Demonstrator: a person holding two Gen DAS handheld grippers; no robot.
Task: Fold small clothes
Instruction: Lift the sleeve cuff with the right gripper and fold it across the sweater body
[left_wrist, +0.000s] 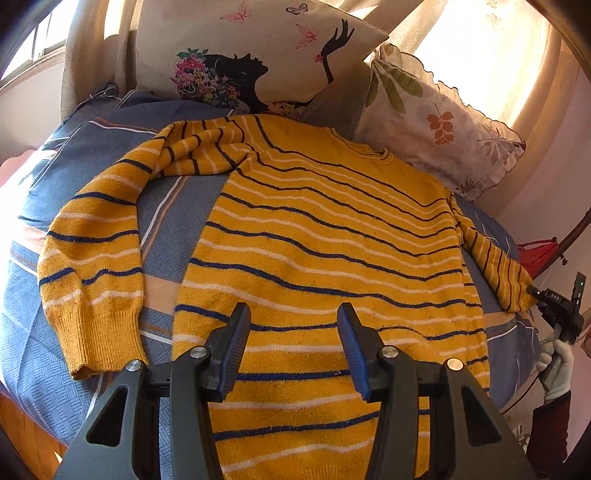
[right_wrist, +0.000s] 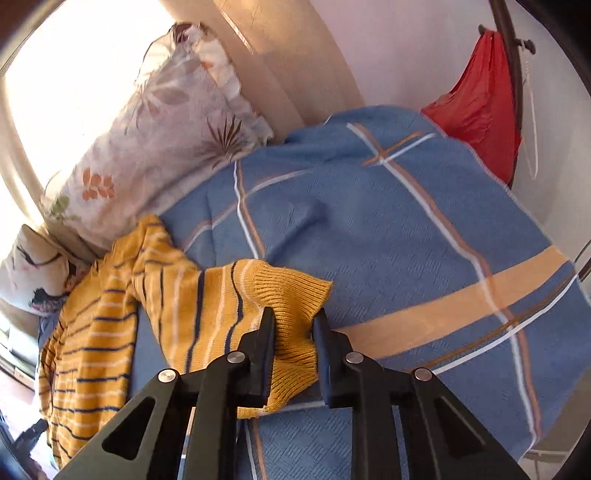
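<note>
A yellow sweater (left_wrist: 325, 251) with dark blue and white stripes lies flat on a blue bedspread (left_wrist: 166, 229), neck toward the pillows. Its left sleeve (left_wrist: 92, 258) bends down at the left. My left gripper (left_wrist: 293, 325) is open and empty, hovering over the sweater's lower body. My right gripper (right_wrist: 293, 332) is shut on the ribbed cuff of the right sleeve (right_wrist: 288, 295), held at the sweater's right side. It also shows in the left wrist view (left_wrist: 554, 310), gripping the sleeve end (left_wrist: 509, 288).
Two pillows stand at the head of the bed: one with a woman's silhouette (left_wrist: 258, 55) and one with a leaf print (left_wrist: 436, 125). A red cloth (right_wrist: 480, 107) hangs on a dark stand by the wall at the right. The bedspread (right_wrist: 406, 221) spreads to the right.
</note>
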